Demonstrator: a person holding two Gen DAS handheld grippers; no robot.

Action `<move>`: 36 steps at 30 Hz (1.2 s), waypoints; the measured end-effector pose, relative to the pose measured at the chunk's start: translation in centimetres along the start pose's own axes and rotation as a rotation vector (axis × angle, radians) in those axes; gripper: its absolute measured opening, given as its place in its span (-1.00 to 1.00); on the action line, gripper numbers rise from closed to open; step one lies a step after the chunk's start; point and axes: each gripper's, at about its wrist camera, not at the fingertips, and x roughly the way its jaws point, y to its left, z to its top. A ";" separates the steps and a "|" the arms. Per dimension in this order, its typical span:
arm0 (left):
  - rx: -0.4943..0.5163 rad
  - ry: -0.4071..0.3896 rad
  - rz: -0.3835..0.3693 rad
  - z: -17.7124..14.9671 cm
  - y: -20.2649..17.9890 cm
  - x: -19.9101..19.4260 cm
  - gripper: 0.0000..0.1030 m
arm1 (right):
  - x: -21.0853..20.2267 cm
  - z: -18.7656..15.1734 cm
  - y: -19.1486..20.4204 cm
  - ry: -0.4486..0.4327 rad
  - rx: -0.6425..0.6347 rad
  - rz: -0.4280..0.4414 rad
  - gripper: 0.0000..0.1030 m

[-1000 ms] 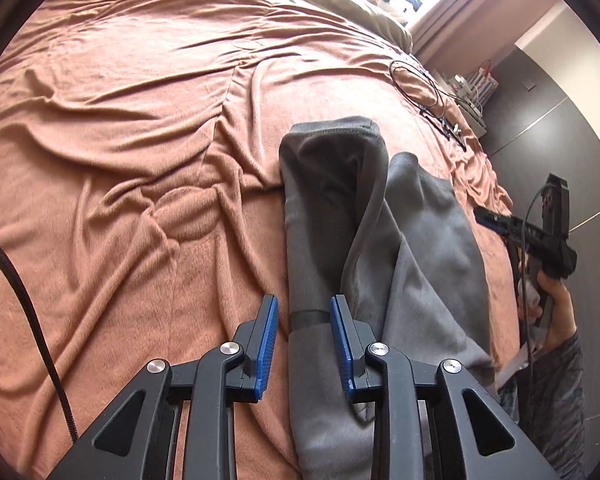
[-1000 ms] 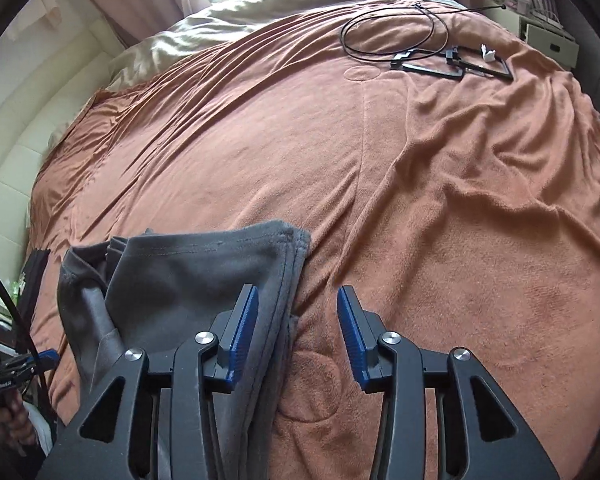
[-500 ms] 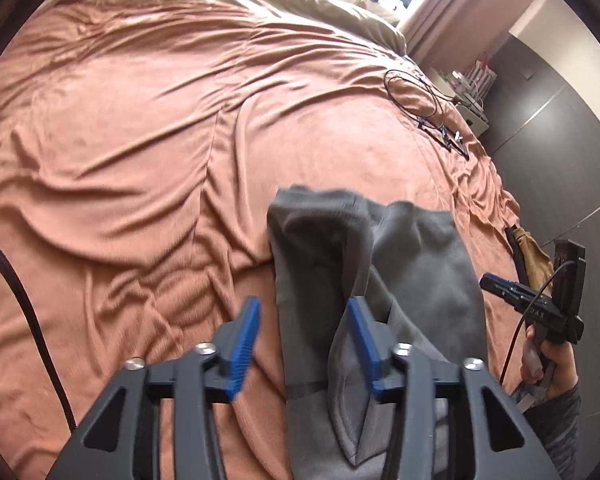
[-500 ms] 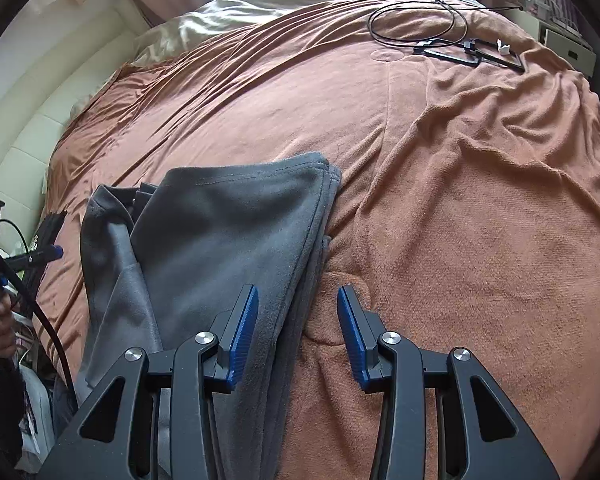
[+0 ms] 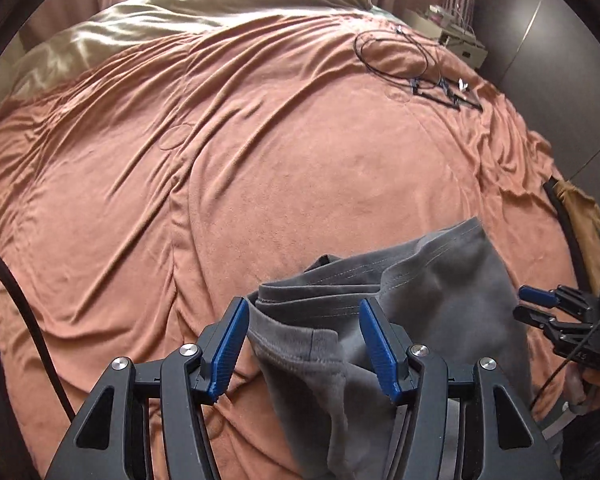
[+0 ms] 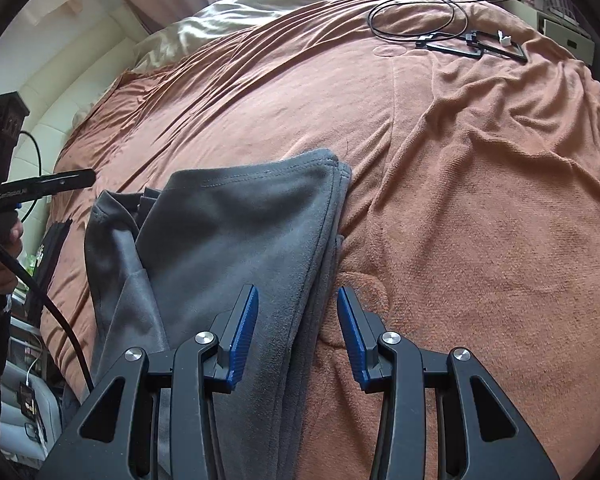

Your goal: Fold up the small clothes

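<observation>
- A bed with a rumpled rust-brown blanket [image 5: 300,184].
- A grey fleece garment [image 6: 236,232], folded lengthwise, lies at its near edge.
- Left gripper [image 5: 304,344]: jaws just opened, apart, garment between them.
- Right gripper [image 6: 296,328]: jaws apart, straddling the garment's edge.

One grey garment [image 6: 236,232], two grippers [image 5: 304,344] [image 6: 296,328].

The small gray clothes [image 6: 236,232] lay folded in soft layers on the bed, a little bunched up and not flat. In the right view the pile's stitched edge ran up between the right tongs [image 6: 296,332]. In the left view, folds sat between the left tongs [image 5: 304,344].
</observation>
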 end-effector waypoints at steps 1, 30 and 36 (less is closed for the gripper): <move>0.016 0.021 0.008 0.4 -0.1 0.7 0.15 | 0.1 0.0 0.0 0.000 0.000 0.004 -0.25; 0.272 0.275 0.147 1.6 0.2 8.9 -0.87 | 4.9 1.6 0.7 0.060 -0.024 -0.108 -0.52; 0.225 0.240 0.168 2.0 2.0 8.7 -0.87 | 4.9 1.7 0.9 0.059 -0.007 -0.109 -0.52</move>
